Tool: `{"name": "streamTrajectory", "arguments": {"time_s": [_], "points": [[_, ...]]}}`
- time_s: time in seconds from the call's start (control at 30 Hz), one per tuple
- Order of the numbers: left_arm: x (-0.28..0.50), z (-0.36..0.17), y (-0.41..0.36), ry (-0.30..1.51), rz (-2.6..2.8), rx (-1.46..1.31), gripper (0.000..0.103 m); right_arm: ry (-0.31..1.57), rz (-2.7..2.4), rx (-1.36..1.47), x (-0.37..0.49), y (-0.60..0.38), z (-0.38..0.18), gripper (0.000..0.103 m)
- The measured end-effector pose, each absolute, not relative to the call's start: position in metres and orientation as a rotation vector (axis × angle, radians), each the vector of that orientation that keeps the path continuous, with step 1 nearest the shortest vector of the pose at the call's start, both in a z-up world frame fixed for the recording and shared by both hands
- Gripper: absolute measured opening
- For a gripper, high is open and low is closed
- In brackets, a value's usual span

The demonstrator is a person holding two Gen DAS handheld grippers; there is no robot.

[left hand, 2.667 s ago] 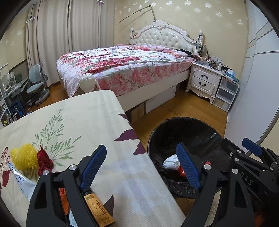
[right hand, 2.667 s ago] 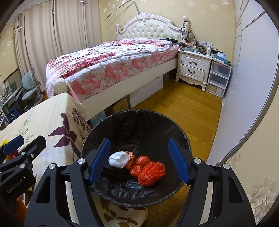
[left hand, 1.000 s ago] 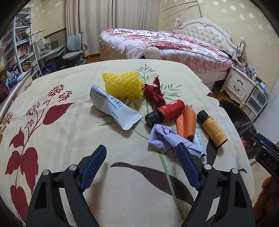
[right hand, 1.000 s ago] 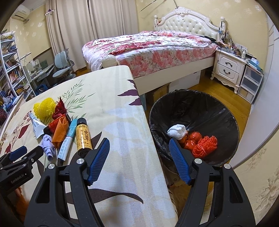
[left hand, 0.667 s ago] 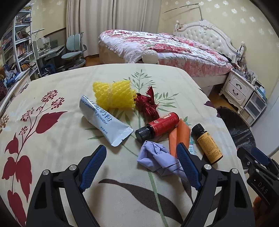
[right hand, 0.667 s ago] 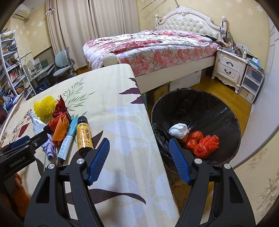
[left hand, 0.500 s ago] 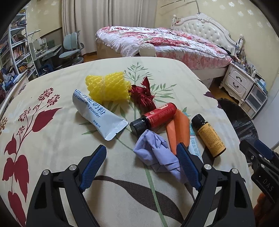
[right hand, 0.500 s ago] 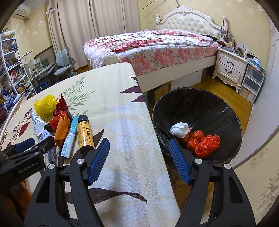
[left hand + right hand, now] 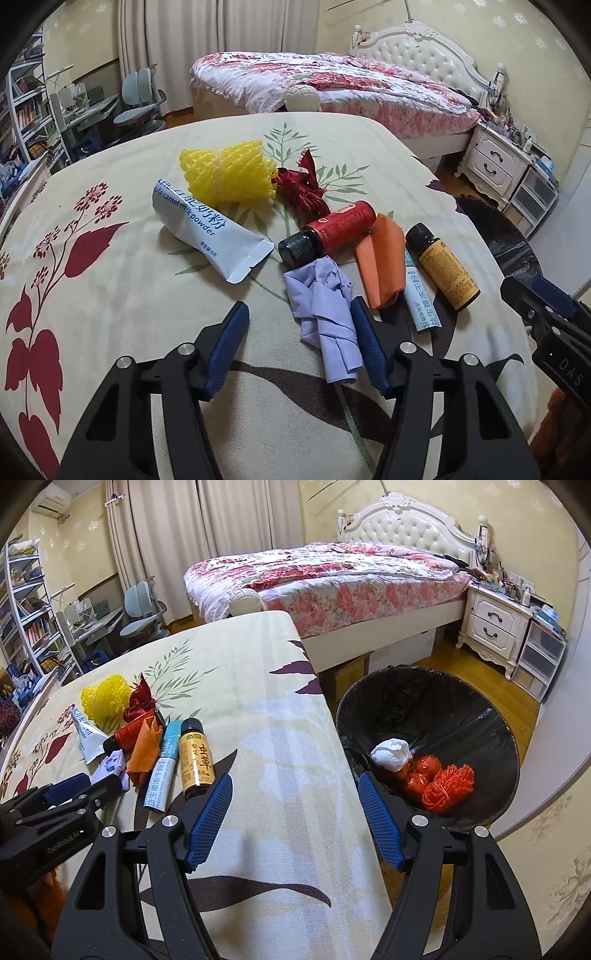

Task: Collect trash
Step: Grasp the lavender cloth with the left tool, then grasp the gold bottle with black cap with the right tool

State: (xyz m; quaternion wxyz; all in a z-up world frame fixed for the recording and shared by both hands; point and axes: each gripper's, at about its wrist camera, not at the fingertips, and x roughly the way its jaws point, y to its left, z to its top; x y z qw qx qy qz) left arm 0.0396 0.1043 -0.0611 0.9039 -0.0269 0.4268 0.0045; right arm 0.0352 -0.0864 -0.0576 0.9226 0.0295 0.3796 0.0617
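Left wrist view: left claw (image 9: 299,341) is hovering low over the counter (image 9: 110,295), its jaws having just been closing, now roughly half narrowed. The lilac paper (image 9: 325,306) is lying against the inner face of the right pad, at 1 o'clock from the claw's centre; the left pad is standing clear of it, so nothing is gripped yet. Judgement: a pickup is beginning, and the paper looks like the next piece bound for the bin.

Trash on the counter, all beyond the claw:
- yellow net (image 9: 227,173), foam mesh, bunched, at 11 o'clock;
- sachet (image 9: 210,232), smooth foil, flattened, torn open;
- red ribbon (image 9: 301,188), crinkled;
- red bottle (image 9: 328,232), glossy cylinder, black cap, lying down;
- orange paper (image 9: 382,266), folded;
- amber bottle (image 9: 443,269), lying at 2 o'clock.

Right wrist view: right claw (image 9: 295,819) is standing open and empty, straddling the counter edge. Bin (image 9: 480,716), black liner, is sitting at 2 o'clock, holding a white wad (image 9: 391,755) and red netting (image 9: 447,788).
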Motion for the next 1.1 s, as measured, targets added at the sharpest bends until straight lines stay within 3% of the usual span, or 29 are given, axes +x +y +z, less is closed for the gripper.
{"name": "streamTrajectory", "arguments": {"time_s": [0.1, 0.27, 0.5, 0.87, 0.9, 1.1], "points": [[0.036, -0.06, 0.102, 0.874, -0.025, -0.049, 0.033, 0.776, 0.141, 0.054, 0.035, -0.082, -0.055, 0.069], [0.03, -0.057, 0.106, 0.855, -0.03, -0.062, 0.026, 0.776, 0.173, 0.036, 0.037, -0.07, -0.053, 0.069], [0.022, -0.05, 0.115, 0.831, -0.02, -0.057, 0.027, 0.776, 0.229, -0.006, 0.046, -0.048, -0.051, 0.066], [0.016, -0.052, 0.134, 0.831, 0.001, -0.08, 0.027, 0.845, 0.283, -0.063, 0.062, -0.021, -0.065, 0.034], [0.016, -0.053, 0.134, 0.833, 0.001, -0.083, 0.027, 0.851, 0.286, -0.064, 0.062, -0.02, -0.067, 0.027], [0.014, -0.054, 0.134, 0.827, -0.003, -0.089, 0.027, 0.845, 0.29, -0.059, 0.057, -0.022, -0.066, 0.024]]}}
